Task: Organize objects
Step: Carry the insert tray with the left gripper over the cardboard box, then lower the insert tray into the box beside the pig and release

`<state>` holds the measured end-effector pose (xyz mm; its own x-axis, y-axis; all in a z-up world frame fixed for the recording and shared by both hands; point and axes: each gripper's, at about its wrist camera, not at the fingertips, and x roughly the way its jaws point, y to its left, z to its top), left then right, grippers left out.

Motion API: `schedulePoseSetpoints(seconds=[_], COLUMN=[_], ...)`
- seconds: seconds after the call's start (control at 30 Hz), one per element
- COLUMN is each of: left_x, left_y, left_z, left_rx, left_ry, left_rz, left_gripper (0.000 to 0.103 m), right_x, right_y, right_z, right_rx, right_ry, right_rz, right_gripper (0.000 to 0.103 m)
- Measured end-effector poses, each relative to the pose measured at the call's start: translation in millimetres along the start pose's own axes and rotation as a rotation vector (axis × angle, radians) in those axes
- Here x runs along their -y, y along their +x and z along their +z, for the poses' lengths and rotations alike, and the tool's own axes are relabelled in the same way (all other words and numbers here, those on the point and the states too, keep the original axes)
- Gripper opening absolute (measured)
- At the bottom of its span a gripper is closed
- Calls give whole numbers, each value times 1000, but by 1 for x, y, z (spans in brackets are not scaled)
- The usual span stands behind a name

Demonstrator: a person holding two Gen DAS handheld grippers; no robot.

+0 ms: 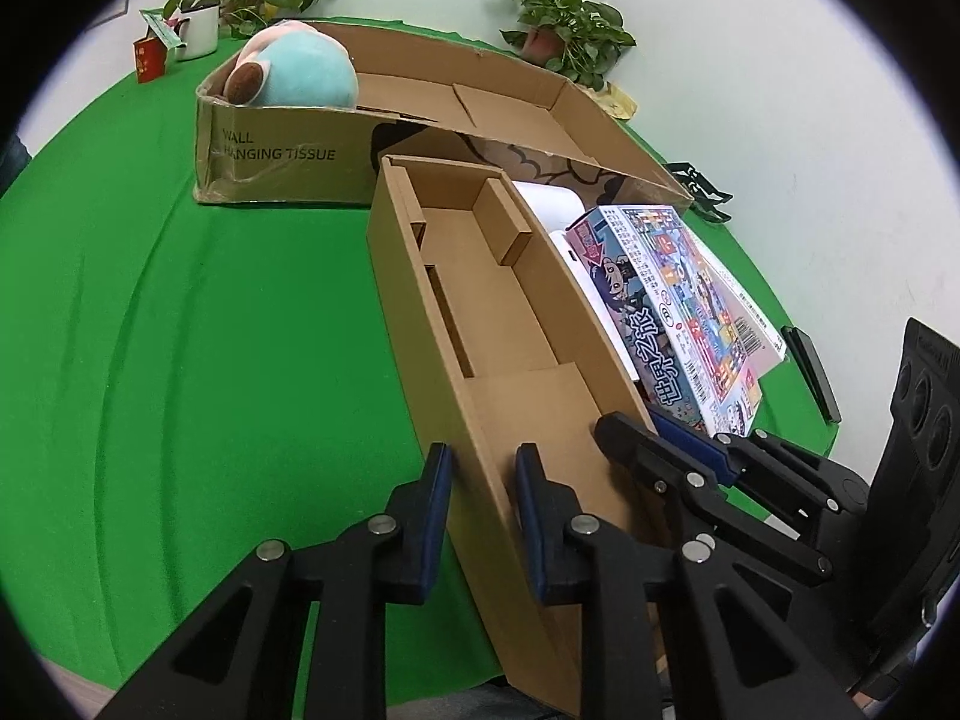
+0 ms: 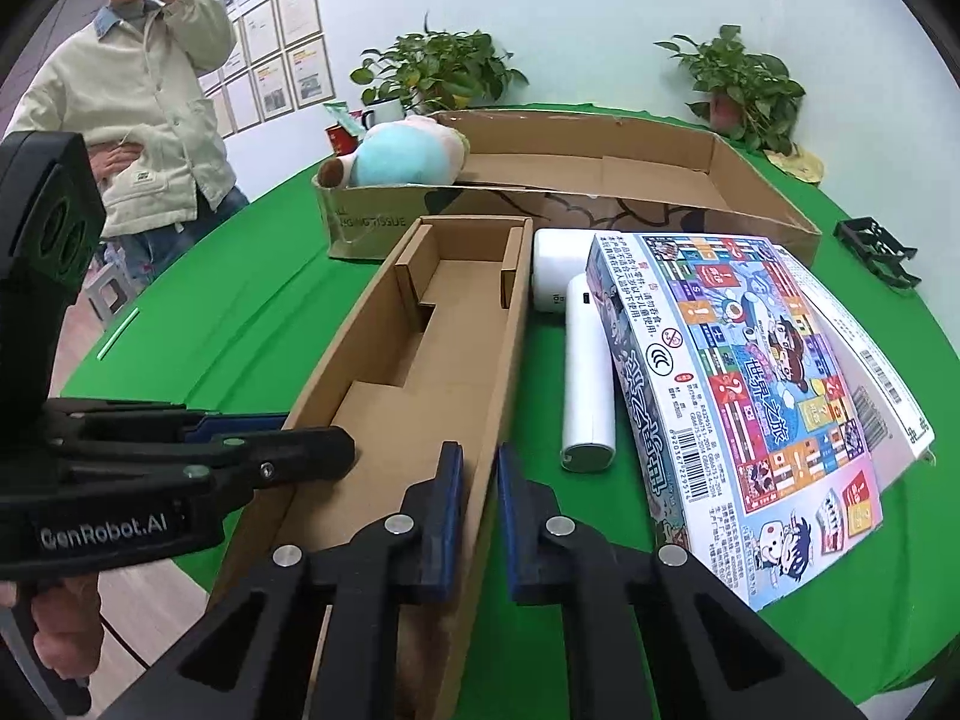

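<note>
A long narrow cardboard box [image 1: 480, 312] with inner dividers lies open on the green table, and it also shows in the right wrist view [image 2: 420, 372]. My left gripper [image 1: 483, 516] is shut on its left wall. My right gripper [image 2: 480, 516] is shut on its right wall, and it shows from the side in the left wrist view [image 1: 666, 450]. A colourful board game box [image 2: 756, 396] leans beside it on the right, over a white handheld device [image 2: 585, 372]. A blue plush toy [image 2: 408, 156] sits in a big cardboard box [image 2: 750, 192] behind.
Potted plants [image 2: 438, 72] stand along the back wall with a white mug [image 1: 198, 30] and a red tin [image 1: 149, 60]. A black plastic rack [image 2: 879, 249] lies at the far right. A person in a pale jacket [image 2: 138, 102] stands left of the table.
</note>
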<state>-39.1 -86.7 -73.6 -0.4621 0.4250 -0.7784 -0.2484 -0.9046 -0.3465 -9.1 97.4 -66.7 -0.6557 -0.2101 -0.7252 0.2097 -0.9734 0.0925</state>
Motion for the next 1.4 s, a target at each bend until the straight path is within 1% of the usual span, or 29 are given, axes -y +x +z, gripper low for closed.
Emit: schedulePoseSetpoints(seconds=[0.1, 0.17, 0.23, 0.3, 0.37, 0.5, 0.63, 0.87, 0.97, 1.13, 1.27, 1.4], left_x=[2, 7, 12, 22, 32, 50, 65, 72, 70, 65, 55, 40], left_y=[-6, -14, -24, -34, -42, -51, -56, -54, -48, -38, -29, -19], left_z=[-2, -2, 1, 5, 10, 30, 50, 91, 110, 148, 175, 206], left_rx=[11, 37, 72, 122, 170, 246, 301, 338, 325, 301, 290, 262], left_ry=[19, 42, 66, 109, 145, 179, 214, 234, 224, 213, 193, 163], left_rz=[26, 52, 76, 108, 123, 101, 81, 63, 61, 87, 98, 111], left_gripper=[20, 20, 19, 18, 18, 17, 17, 17, 17, 17, 17, 17], right_x=[-3, -7, -10, -10, -6, 4, 16, 30, 33, 40, 39, 40], right_y=[-3, -10, -19, -28, -39, -57, -68, -68, -60, -38, -20, 11], right_z=[-4, -5, -3, 3, 12, 30, 48, 93, 118, 168, 208, 253], right_rx=[19, 48, 84, 120, 164, 236, 278, 305, 303, 276, 256, 211], right_ry=[16, 17, 22, 24, 32, 49, 58, 46, 36, 14, -17, -43], right_rz=[4, 2, -2, -9, -17, -48, -70, -93, -97, -86, -94, -80], right_gripper=[8, 8, 8, 8, 8, 8, 8, 8, 8, 8, 8, 8])
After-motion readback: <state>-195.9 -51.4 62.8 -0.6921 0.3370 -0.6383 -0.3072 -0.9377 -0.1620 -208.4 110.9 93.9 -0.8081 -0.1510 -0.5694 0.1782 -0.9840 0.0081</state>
